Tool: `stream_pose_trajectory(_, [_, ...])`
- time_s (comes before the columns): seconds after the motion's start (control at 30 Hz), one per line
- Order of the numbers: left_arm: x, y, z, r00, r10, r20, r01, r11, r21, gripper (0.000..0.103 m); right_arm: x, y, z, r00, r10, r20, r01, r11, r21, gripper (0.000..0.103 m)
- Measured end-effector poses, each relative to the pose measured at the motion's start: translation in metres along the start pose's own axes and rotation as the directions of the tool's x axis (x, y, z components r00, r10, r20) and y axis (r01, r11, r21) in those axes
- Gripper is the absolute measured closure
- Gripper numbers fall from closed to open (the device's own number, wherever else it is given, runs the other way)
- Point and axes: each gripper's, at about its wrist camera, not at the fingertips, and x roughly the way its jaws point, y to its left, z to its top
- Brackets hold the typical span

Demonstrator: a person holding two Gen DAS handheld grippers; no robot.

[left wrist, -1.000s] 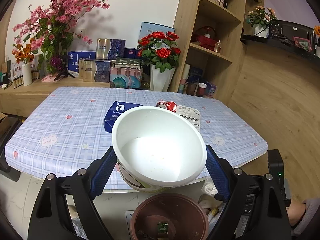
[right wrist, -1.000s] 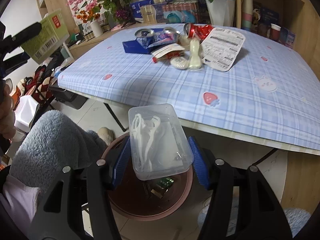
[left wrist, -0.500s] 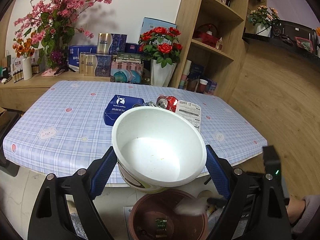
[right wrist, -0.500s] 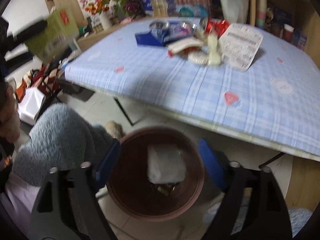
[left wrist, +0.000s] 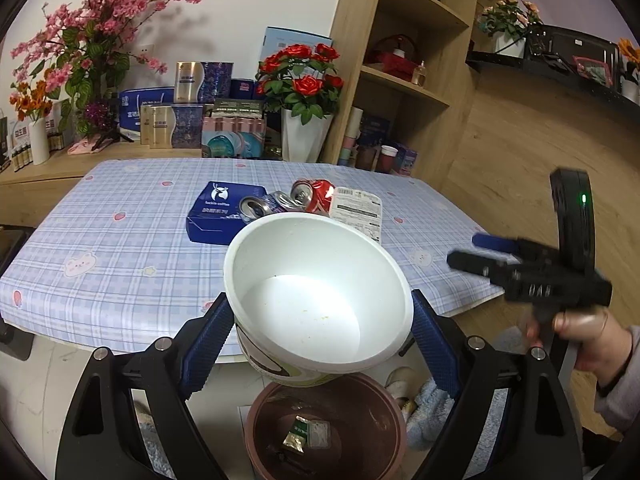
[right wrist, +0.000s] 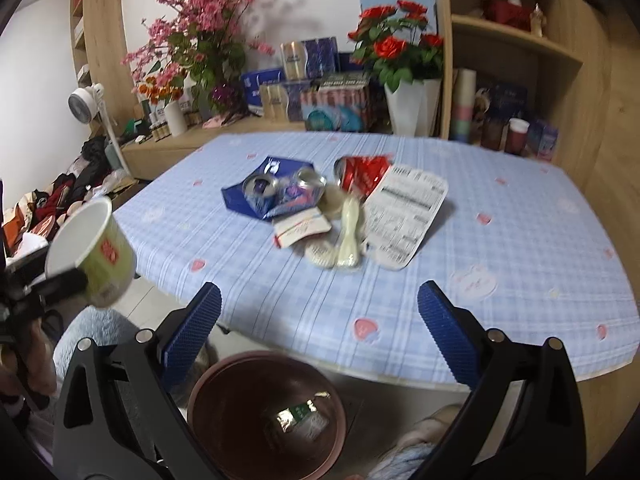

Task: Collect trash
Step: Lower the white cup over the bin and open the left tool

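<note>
My left gripper point(left wrist: 318, 340) is shut on a white paper noodle bowl point(left wrist: 316, 296) and holds it above the brown trash bin point(left wrist: 380, 412) on the floor. The bin holds a green wrapper point(left wrist: 298, 438) and the clear plastic box point(left wrist: 319, 433). My right gripper point(right wrist: 318, 328) is open and empty above the bin point(right wrist: 208, 392), facing the table. On the table lie crushed cans point(right wrist: 280, 190), a red can point(right wrist: 360, 172), a blue box point(right wrist: 244, 196), a label sheet point(right wrist: 404, 212) and small wrappers point(right wrist: 300, 230). The bowl also shows at the left of the right wrist view point(right wrist: 94, 252).
The table with the blue checked cloth point(left wrist: 120, 248) stands behind the bin. Behind it are a white vase of red roses point(left wrist: 304, 136), gift boxes and wooden shelves point(left wrist: 404, 80). Slippers and a fluffy rug point(left wrist: 432, 408) lie beside the bin.
My right gripper opened and dropped the clear plastic box into the bin, then lifted toward the table. My left gripper still holds the bowl over the bin.
</note>
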Motion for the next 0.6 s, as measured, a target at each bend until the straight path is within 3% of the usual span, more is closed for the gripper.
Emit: stream_pose_trajectory(0.6, [0.014, -0.019, -0.026, 0.994, -0.058, -0.096, 0.063, 0.997, 0.045, 0.018, -0.002, -0.013, -0.002, 0.999, -0.045, -0.001, 0.045, 0.999, 0.026, 0.006])
